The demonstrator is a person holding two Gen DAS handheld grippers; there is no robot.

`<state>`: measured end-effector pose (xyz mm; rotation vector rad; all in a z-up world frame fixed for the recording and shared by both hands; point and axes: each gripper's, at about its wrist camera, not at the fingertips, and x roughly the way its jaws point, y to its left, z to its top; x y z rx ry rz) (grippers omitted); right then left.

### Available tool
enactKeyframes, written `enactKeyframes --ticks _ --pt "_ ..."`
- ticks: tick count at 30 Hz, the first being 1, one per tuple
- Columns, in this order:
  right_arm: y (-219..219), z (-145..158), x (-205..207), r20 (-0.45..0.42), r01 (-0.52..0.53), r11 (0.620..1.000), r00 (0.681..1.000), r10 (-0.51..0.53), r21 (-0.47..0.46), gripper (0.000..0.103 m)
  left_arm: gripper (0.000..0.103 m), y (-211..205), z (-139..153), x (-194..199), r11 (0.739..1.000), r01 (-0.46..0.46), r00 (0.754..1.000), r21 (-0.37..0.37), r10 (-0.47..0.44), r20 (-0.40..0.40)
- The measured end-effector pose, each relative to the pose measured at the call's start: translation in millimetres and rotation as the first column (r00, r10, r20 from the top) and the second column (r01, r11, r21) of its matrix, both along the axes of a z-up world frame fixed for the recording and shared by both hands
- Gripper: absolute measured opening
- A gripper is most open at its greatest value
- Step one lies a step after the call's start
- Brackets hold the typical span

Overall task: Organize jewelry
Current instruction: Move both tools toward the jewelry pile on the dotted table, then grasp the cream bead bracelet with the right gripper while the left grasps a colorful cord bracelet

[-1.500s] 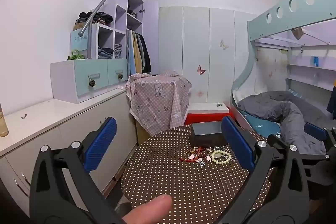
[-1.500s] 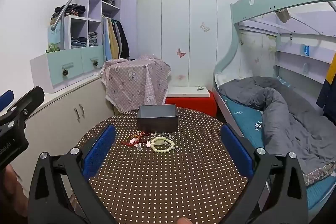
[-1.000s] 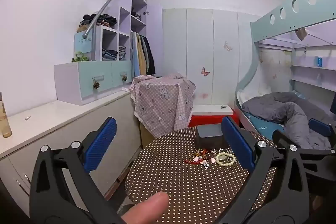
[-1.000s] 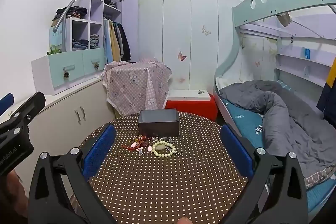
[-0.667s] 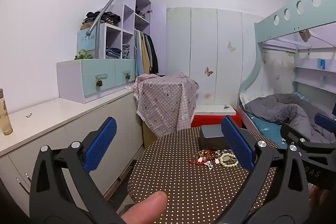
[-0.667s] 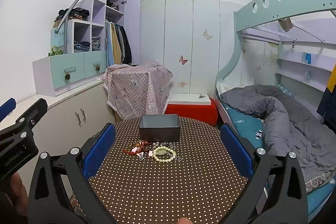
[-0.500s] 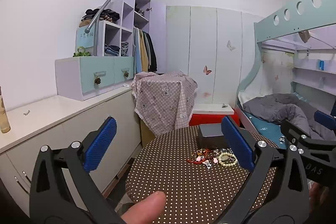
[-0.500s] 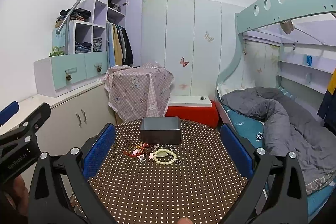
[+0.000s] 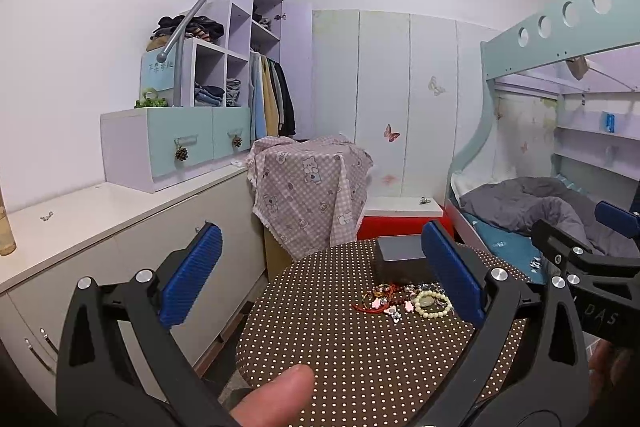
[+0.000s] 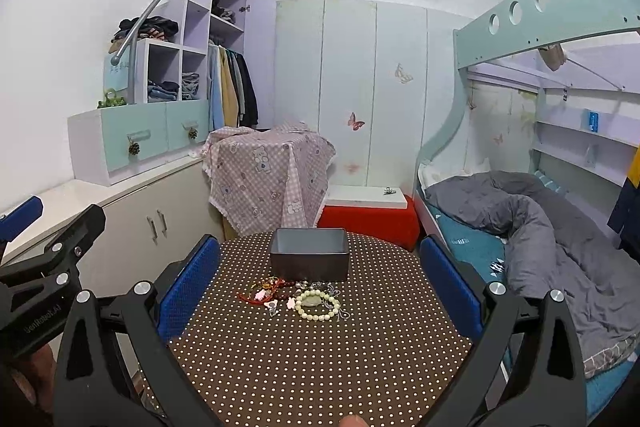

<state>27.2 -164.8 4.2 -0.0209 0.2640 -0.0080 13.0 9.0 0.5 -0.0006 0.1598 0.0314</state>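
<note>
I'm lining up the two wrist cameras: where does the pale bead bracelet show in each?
Left wrist: pale bead bracelet right of centre, beside the right blue pad.
Right wrist: same bracelet near centre, between the pads.
Shared landmark: dark open box just behind it.

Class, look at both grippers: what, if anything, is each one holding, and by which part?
Nothing is held. The left gripper and right gripper are both open; the jewelry lies on the table.
</note>
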Motion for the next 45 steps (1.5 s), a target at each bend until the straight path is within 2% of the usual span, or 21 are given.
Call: enactKeyframes --ticks 8,15,19,27,34,39,45 --pt "3 0 15 -0.007 -0.014 1.000 1.000 0.014 0.006 0.096 0.098 -1 -3 8 1.000 -0.005 1.000 0.023 0.005 -0.021" --pt "6 -7 39 -0.022 -0.037 0.999 0.999 0.037 -0.002 0.096 0.098 4 -13 33 0.999 -0.029 0.998 0.027 0.031 -0.059" --pt "0 -15 60 -0.049 -0.039 0.999 0.998 0.040 0.004 0.096 0.098 5 -25 60 0.999 -0.035 0.993 0.036 0.039 -0.110" --pt "-23 -42 103 -0.165 -0.018 0.999 0.986 0.024 0.038 0.096 0.098 9 -55 110 0.999 -0.026 0.970 0.027 0.031 -0.240" --pt "-43 -72 130 -0.292 -0.006 0.999 0.956 0.020 0.048 0.096 0.098 16 -87 156 1.000 -0.016 0.927 0.023 0.024 -0.374" --pt "-59 -99 151 -0.405 0.023 0.997 0.914 0.010 0.076 0.096 0.098 2 -117 194 0.998 0.047 0.879 0.036 -0.024 -0.476" --pt "-66 -116 167 -0.468 0.039 0.997 0.884 -0.001 0.071 0.096 0.098 -18 -144 243 0.991 0.111 0.828 0.079 -0.048 -0.559"
